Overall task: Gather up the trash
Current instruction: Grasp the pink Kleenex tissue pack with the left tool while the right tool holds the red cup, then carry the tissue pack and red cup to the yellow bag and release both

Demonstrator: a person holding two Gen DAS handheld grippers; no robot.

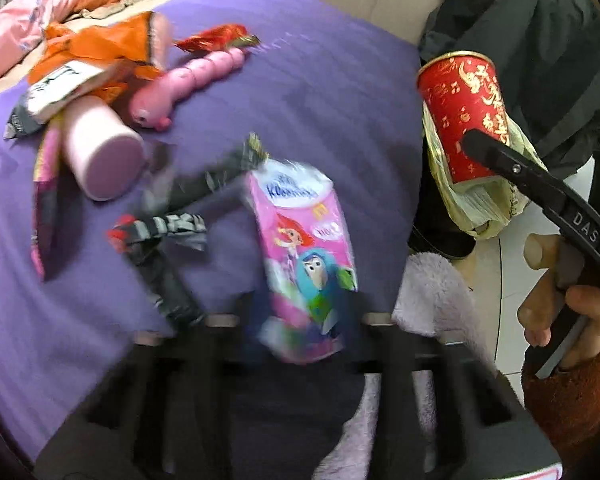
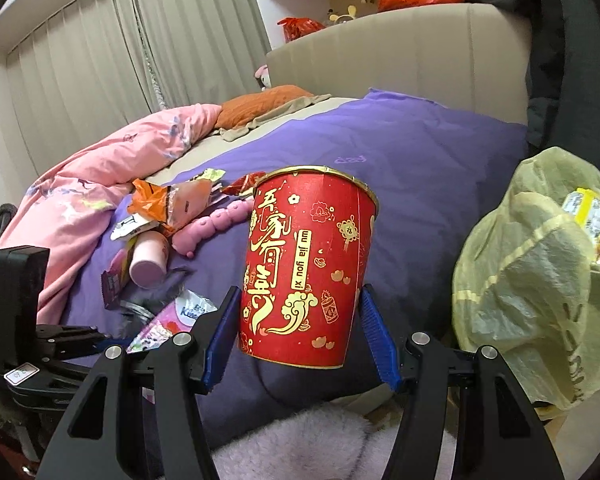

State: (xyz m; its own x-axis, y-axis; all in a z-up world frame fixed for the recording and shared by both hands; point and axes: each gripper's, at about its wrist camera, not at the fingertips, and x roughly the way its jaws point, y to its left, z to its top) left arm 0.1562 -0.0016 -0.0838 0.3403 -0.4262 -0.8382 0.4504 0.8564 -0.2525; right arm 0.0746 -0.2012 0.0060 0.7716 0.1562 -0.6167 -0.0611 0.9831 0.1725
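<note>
A: On the purple bedspread the litter lies scattered; beside the bed hangs the yellow plastic bag, limp and thin, which looks like the place for the trash.

B: And the red paper cup?

A: The right gripper has it clamped low on the wall, blue pads on either side, held above the bed edge and tilted a little. It is likely light and thin-walled, so a hard squeeze would crumple it; low near the stiffer base is a sound hold.

B: The left gripper?

A: Its jaws are narrowed around the bottom end of the pink tissue pack. The picture is blurred, but the pack seems pinched. It is soft, slick film, so it may slide; across the middle would be surer.

B: Smaller bits?

A: The black wrapper lies flat just beside the pack: flimsy, best taken by a raised crinkle.
</note>
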